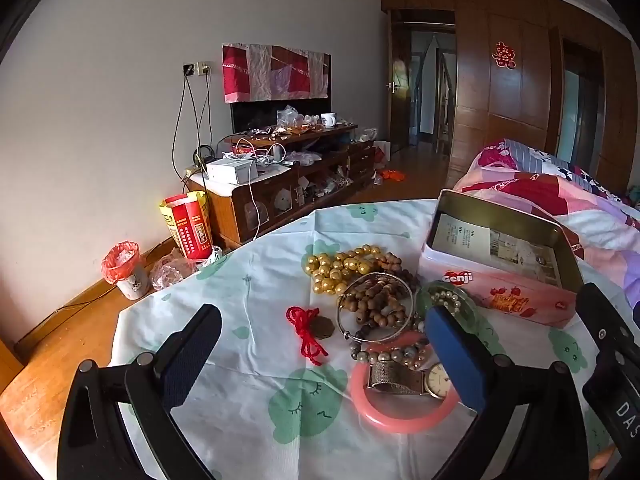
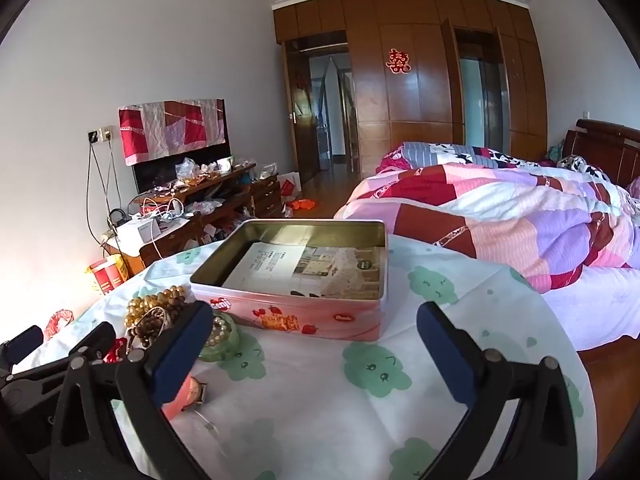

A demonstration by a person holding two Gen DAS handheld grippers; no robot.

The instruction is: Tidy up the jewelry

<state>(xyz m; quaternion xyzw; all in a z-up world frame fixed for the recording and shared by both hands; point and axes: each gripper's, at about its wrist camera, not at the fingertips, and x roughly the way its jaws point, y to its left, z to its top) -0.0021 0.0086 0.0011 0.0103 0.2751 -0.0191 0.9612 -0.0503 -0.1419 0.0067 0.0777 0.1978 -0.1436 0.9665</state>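
A pile of jewelry lies on the table cloth (image 1: pixel 256 304): gold beads (image 1: pixel 340 266), brown wooden beads (image 1: pixel 376 300), a silver bangle (image 1: pixel 356 330), a red cord charm (image 1: pixel 306 330), a pink bangle (image 1: pixel 400 420), a wristwatch (image 1: pixel 412 378) and a green bangle (image 2: pixel 220 344). An open pink Genji tin (image 1: pixel 492 284) stands to their right, also in the right wrist view (image 2: pixel 300 312), with a paper inside. My left gripper (image 1: pixel 320 344) is open above the pile. My right gripper (image 2: pixel 316 344) is open in front of the tin. Both hold nothing.
The round table stands beside a bed with a patchwork quilt (image 2: pixel 500 216). A cluttered wooden TV cabinet (image 1: pixel 288 176) lines the wall. On the floor are a red carton (image 1: pixel 188 228) and a small bin (image 1: pixel 124 268). The right gripper shows at the left wrist view's right edge (image 1: pixel 612 360).
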